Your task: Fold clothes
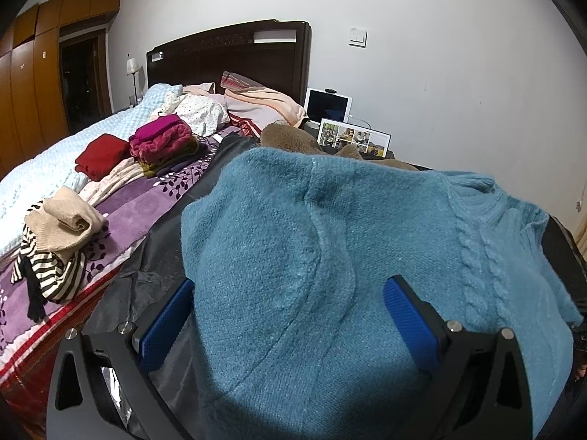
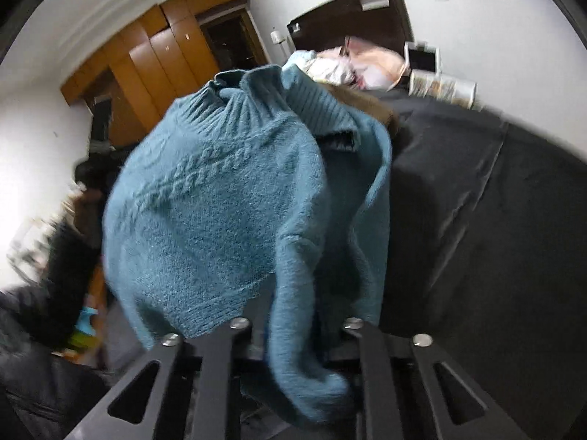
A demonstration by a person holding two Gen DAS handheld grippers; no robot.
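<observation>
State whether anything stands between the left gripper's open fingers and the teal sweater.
Nothing visible does. The left gripper is open, and the teal sweater already lies directly between its blue pads, with no other garment in the way.

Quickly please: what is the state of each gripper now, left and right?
Left gripper: open, its fingers on either side of the teal sweater, not pinching it.
Right gripper: shut on the teal sweater.
</observation>
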